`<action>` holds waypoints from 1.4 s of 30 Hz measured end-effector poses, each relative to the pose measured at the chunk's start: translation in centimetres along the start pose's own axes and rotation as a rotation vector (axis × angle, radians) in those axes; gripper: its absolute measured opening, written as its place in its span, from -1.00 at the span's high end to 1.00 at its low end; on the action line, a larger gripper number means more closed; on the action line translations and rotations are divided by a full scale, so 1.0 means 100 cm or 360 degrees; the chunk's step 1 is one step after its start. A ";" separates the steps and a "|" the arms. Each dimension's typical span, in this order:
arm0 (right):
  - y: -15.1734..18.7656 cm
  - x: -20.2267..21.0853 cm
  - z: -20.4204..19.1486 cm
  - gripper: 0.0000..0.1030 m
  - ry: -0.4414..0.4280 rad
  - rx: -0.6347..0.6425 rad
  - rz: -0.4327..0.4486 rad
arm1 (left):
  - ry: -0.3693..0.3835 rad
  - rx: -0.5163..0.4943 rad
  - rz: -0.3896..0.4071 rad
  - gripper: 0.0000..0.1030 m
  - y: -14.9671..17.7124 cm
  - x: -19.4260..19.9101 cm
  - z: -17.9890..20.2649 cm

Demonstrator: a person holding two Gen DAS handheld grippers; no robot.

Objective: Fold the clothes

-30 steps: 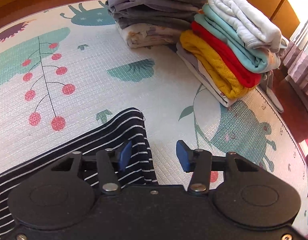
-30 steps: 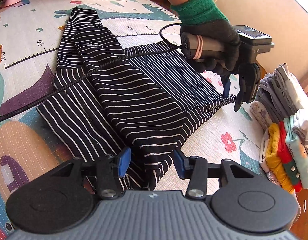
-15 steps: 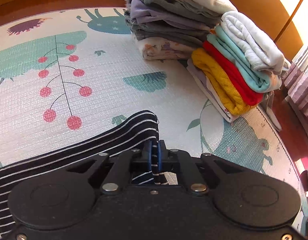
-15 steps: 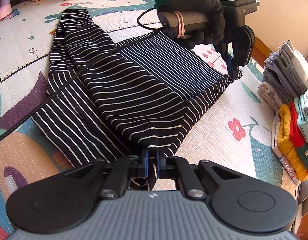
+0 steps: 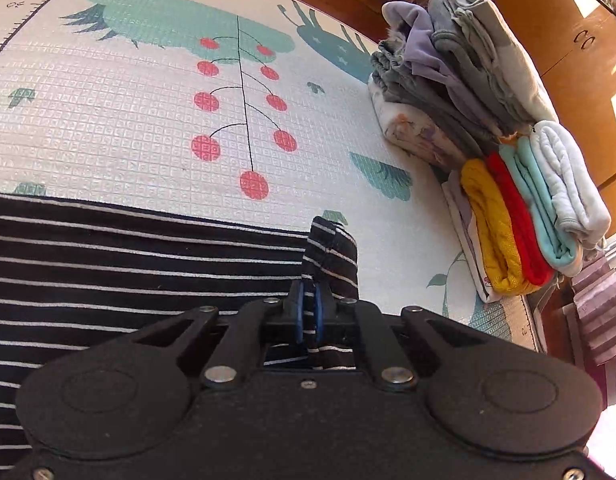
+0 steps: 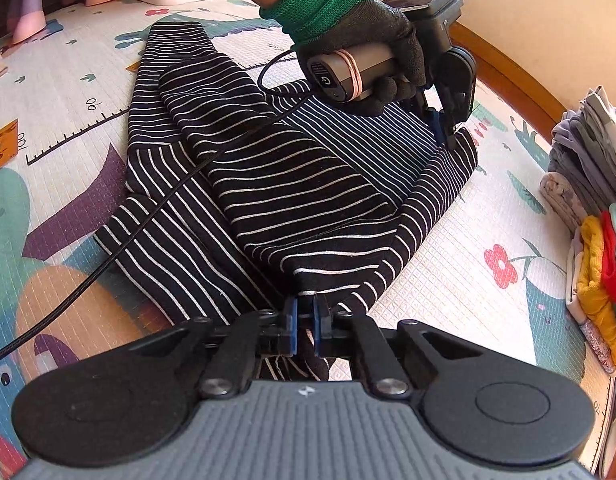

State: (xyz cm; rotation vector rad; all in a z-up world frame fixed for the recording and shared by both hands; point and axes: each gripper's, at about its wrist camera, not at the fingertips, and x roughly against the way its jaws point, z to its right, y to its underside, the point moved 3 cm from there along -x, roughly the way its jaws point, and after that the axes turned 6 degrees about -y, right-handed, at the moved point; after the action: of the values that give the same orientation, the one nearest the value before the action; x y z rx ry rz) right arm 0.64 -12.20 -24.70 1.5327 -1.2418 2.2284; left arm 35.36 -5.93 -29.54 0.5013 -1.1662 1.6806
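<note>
Garment: a black striped top (image 6: 291, 184) lies partly folded on the play mat (image 6: 448, 264), a sleeve laid across its middle.
Left gripper (image 5: 308, 312): its blue fingers (image 5: 299, 312) are pressed together on a raised corner of the striped fabric; in the right wrist view the same tool (image 6: 442, 128) bites the far right corner of the hem.
Right gripper (image 6: 303, 324): fingers pinched on the near corner of the hem, which rises slightly off the mat.
Hand: a dark glove with a green cuff (image 6: 360, 36) grips the left tool's handle above the top.
Cable: a black cord (image 6: 147, 216) trails from that handle across the fabric to the near left.
Stacks: folded clothes, greys (image 5: 460, 76) at the far right and a yellow, red and teal pile (image 5: 520, 216) nearer, stand on the mat well apart from the top.
</note>
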 end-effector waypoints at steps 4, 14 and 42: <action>0.001 -0.004 0.000 0.82 -0.0018 -0.0021 -0.0023 | -0.0053 -0.0016 -0.0015 0.90 0.002 -0.008 -0.002; 0.002 -0.005 0.000 0.80 -0.0007 -0.0027 -0.0020 | -0.0170 -0.0152 0.0094 0.82 -0.014 0.005 0.011; 0.004 -0.007 -0.005 0.63 0.0007 -0.0006 -0.0034 | -0.0317 -0.0257 -0.0322 0.03 0.107 0.215 -0.160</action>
State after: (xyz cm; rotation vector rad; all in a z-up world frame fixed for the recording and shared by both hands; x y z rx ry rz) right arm 0.34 -11.88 -25.61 1.5320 -1.2216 2.2137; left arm 19.77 17.96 -25.34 0.6727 -1.3352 1.3750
